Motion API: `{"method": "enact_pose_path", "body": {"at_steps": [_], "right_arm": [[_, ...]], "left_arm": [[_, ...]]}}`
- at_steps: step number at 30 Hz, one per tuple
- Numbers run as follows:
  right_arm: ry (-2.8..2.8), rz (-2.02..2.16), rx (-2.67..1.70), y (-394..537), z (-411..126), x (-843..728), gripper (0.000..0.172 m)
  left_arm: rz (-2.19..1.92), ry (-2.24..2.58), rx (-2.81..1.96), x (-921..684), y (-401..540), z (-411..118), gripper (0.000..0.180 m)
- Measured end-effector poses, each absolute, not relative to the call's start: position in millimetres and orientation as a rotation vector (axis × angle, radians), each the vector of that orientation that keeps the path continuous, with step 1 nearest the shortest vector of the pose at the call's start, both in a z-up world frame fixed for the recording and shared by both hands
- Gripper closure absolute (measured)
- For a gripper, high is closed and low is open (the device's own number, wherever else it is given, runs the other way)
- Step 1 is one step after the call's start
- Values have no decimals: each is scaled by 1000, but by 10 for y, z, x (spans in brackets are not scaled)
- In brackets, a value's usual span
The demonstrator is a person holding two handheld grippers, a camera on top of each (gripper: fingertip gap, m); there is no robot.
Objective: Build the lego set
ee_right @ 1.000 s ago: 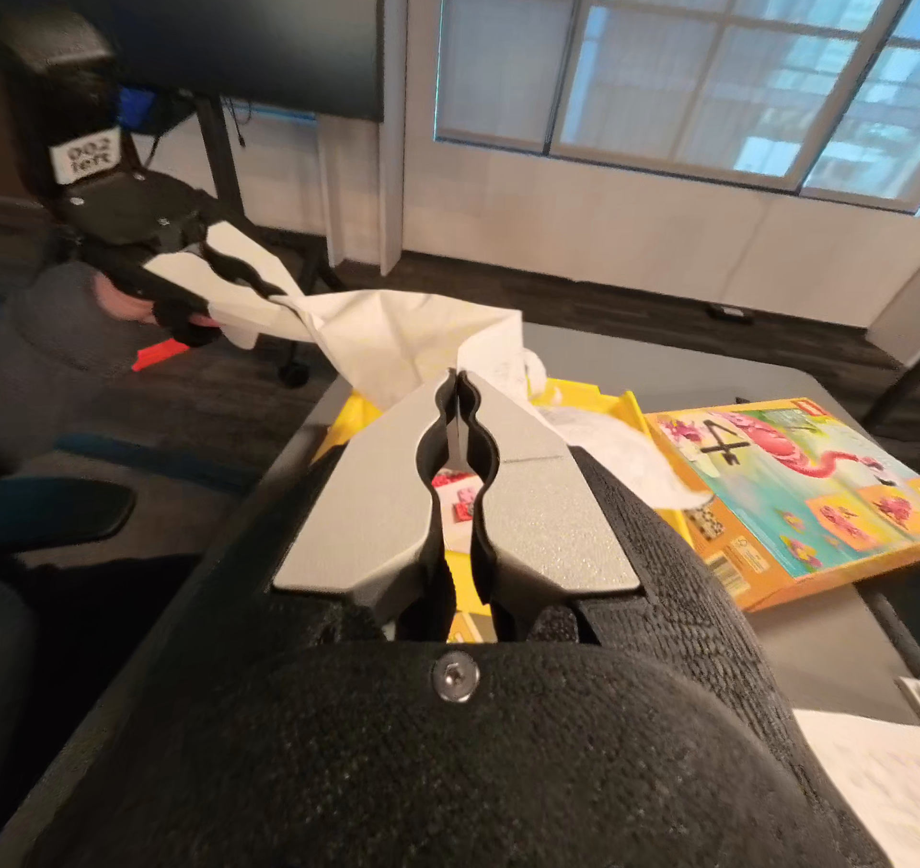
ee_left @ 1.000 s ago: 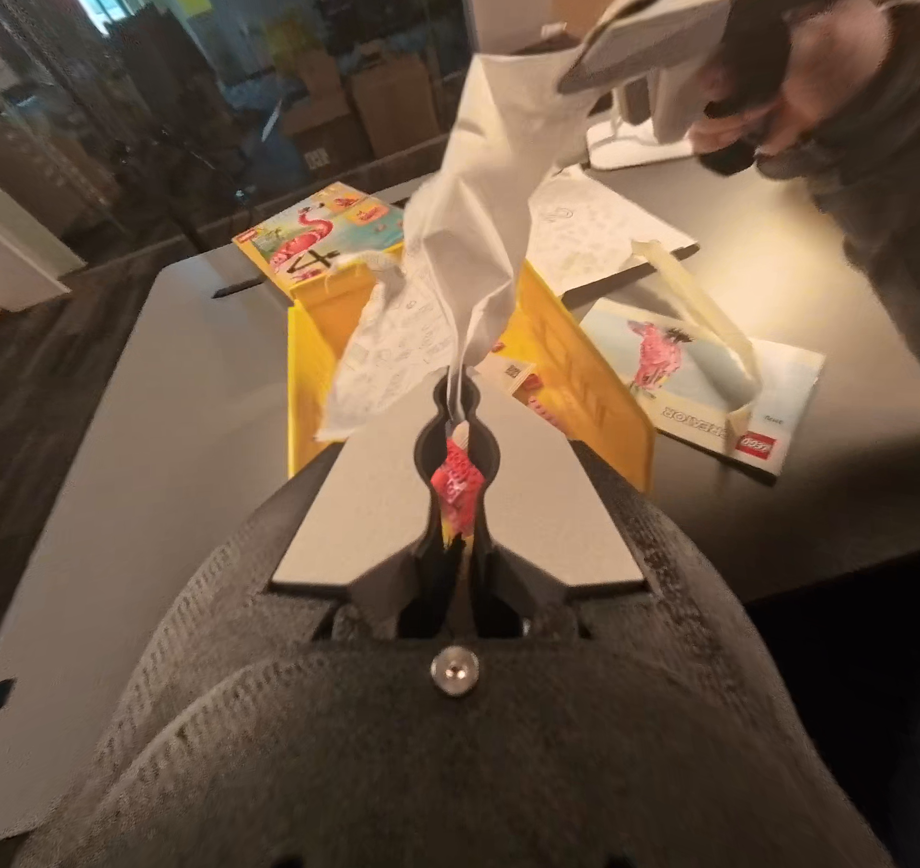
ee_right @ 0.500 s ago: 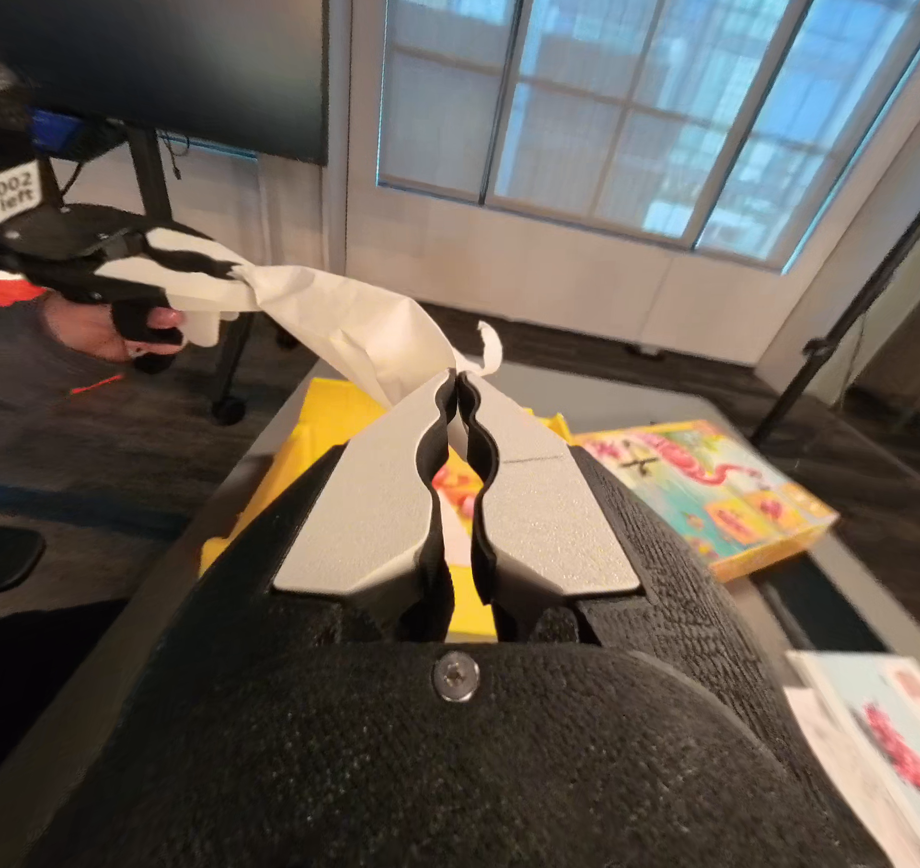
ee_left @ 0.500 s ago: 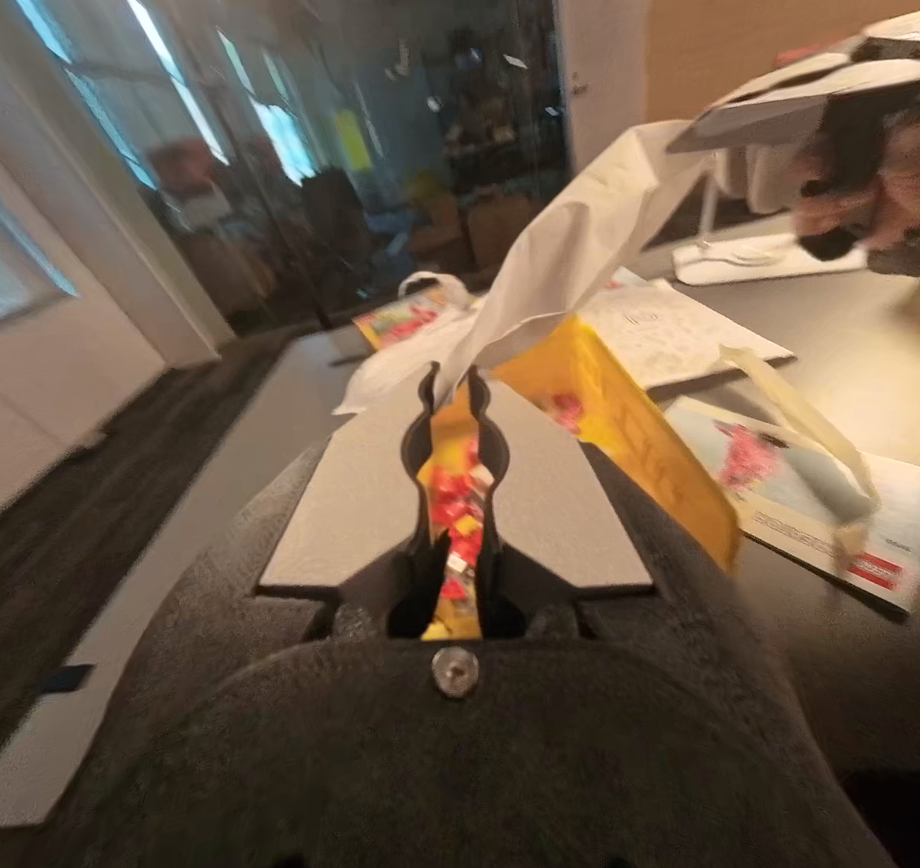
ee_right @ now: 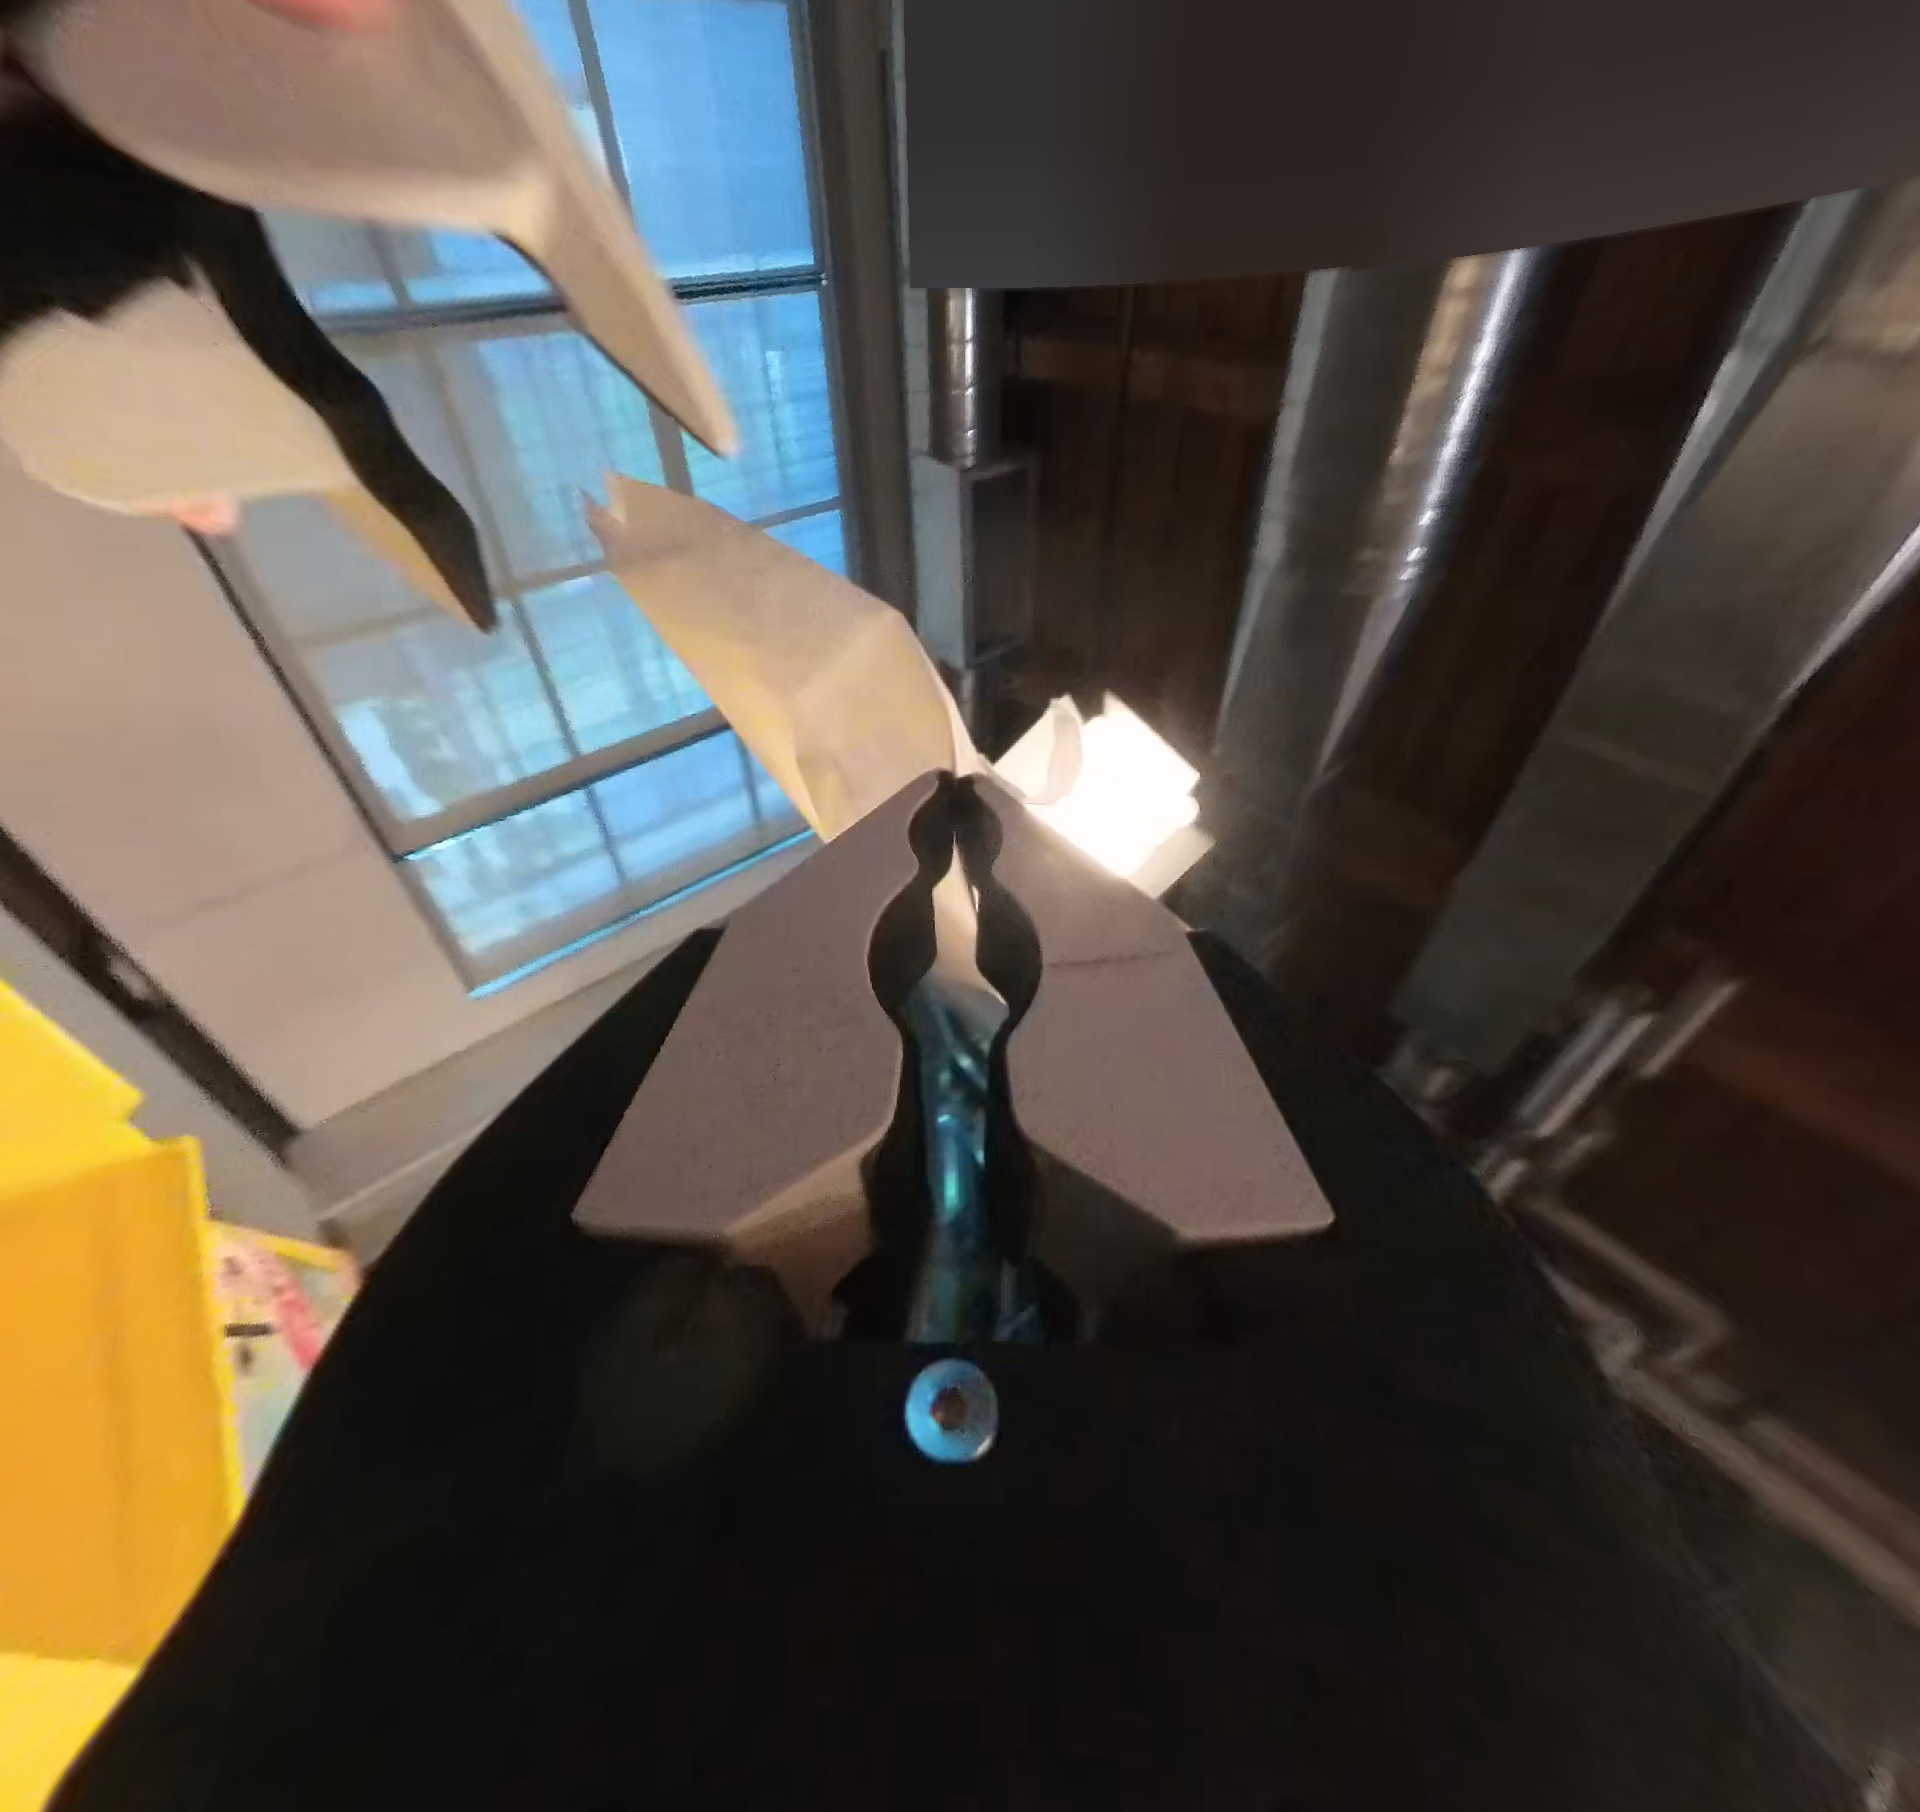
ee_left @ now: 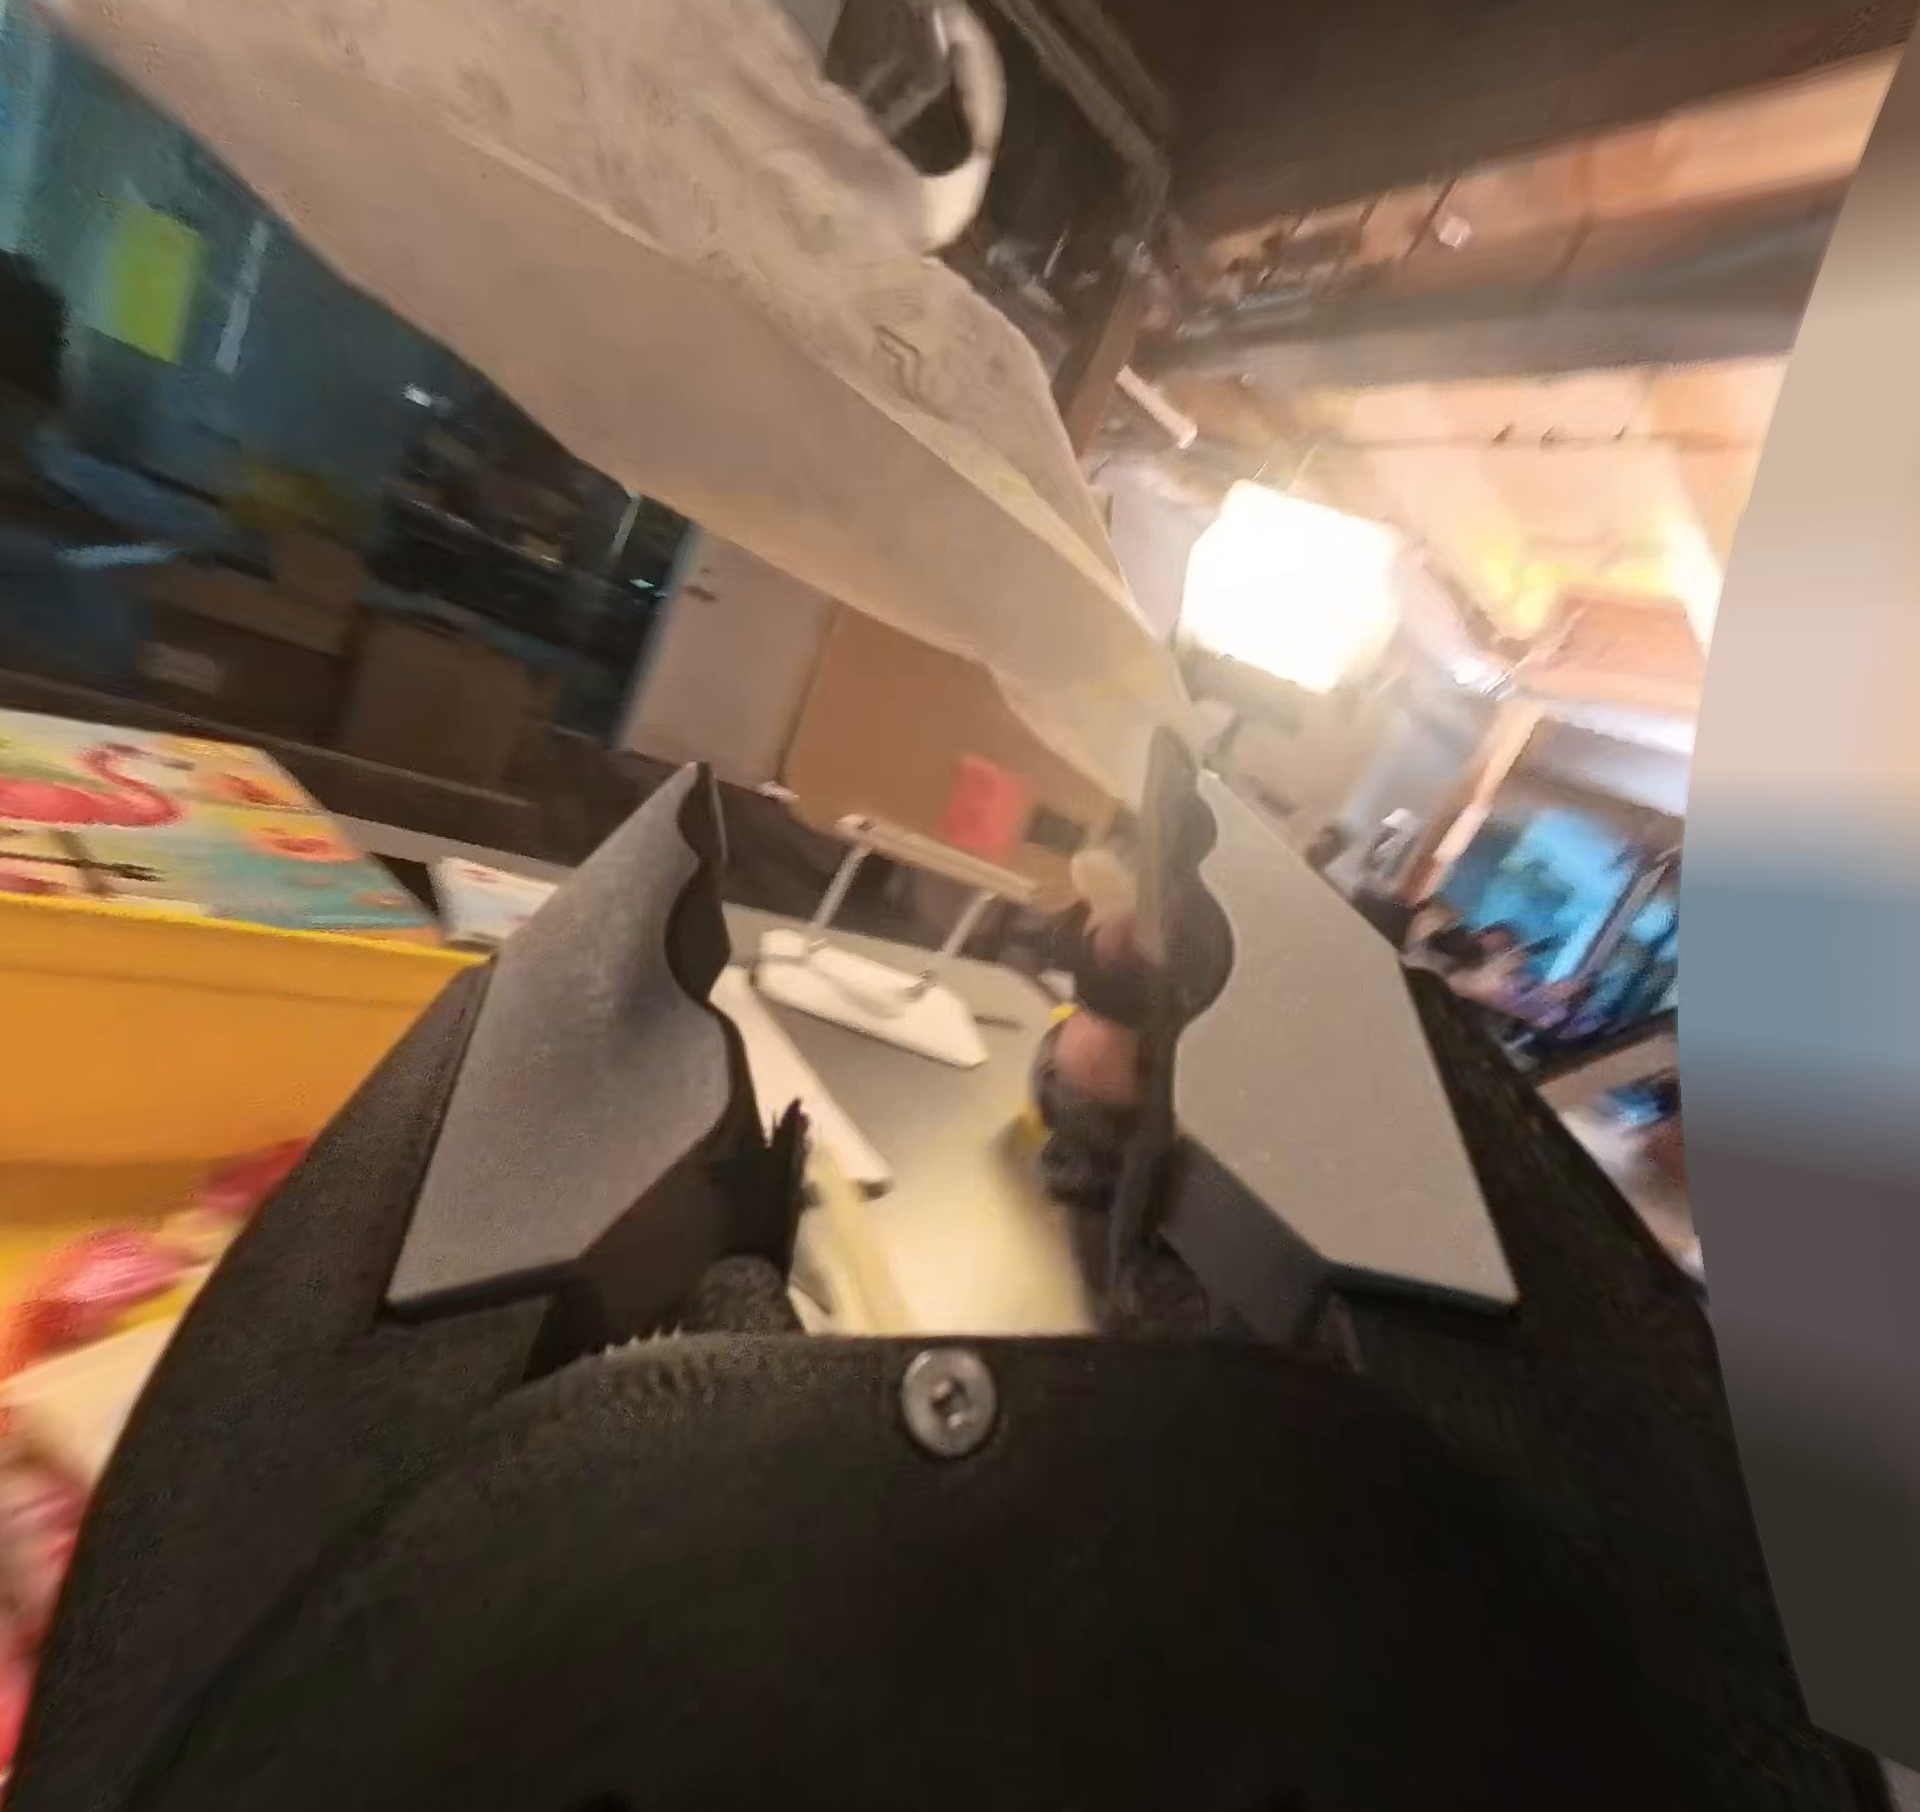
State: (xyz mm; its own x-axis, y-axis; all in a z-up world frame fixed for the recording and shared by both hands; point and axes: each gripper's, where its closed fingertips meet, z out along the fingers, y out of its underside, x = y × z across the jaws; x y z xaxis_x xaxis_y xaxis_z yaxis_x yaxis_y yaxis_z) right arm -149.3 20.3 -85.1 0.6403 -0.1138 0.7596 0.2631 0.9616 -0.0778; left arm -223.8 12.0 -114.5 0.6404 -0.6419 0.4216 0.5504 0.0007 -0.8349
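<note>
The right gripper (ee_right: 954,798) pinches a white paper bag (ee_right: 800,661) aloft, while the left gripper (ee_left: 925,796) gapes wide beside it, near a yellow box (ee_left: 156,1024).

Office clutter around a grey table, blurred.

A yellow box (ee_left: 187,1024) sits at the left, with a colourful flamingo box (ee_left: 156,837) just behind it. On the grey table (ee_left: 935,1066) farther back lies a white stand (ee_left: 873,993). Cardboard boxes (ee_left: 436,692) stand along the far wall, and a small red thing (ee_left: 982,801) shows before a tan panel. A paned window (ee_right: 582,640) fills the wall; metal ducts (ee_right: 1382,619) rise at the right. A ceiling light (ee_left: 1288,588) glares.
</note>
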Motion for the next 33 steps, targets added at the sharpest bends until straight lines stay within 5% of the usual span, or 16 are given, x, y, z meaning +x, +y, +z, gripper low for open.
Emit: {"method": "enact_pose_path", "body": {"at_steps": [4, 10, 12, 18, 21, 26, 28, 30, 33], "right_arm": [[-870, -287, -115, -69, -917, -1512, 172], [-949, -366, -175, -174, -1131, -1315, 172], [-971, -276, -276, -174, -1198, -1160, 158], [-622, 665, -904, -44, -1262, -379, 80], [-473, 1212, -1078, -96, -1391, -287, 71], [-229, 1589, -1132, -109, -1474, 123, 104], [-265, 1629, -1067, -243, -1457, 291, 170], [-226, 1541, -1072, -258, -1461, 503, 172], [-67, 1224, -991, -335, -1312, 1239, 172]], "left_arm": [[-1333, 22, -1117, -2069, 115, -911, 97], [-1407, 72, -1038, -1796, 85, -925, 158], [-1352, 113, -1048, -1723, 92, -950, 176], [-1288, 294, -967, -1424, -48, -933, 180], [-1358, 377, -965, -1158, -99, -1035, 180], [-1519, 596, -1015, -585, -304, -1362, 180], [-1488, 607, -1068, -403, -278, -1499, 180], [-1444, 600, -1112, -257, -225, -1586, 171], [-1337, 608, -1149, -142, -123, -1627, 130]]}}
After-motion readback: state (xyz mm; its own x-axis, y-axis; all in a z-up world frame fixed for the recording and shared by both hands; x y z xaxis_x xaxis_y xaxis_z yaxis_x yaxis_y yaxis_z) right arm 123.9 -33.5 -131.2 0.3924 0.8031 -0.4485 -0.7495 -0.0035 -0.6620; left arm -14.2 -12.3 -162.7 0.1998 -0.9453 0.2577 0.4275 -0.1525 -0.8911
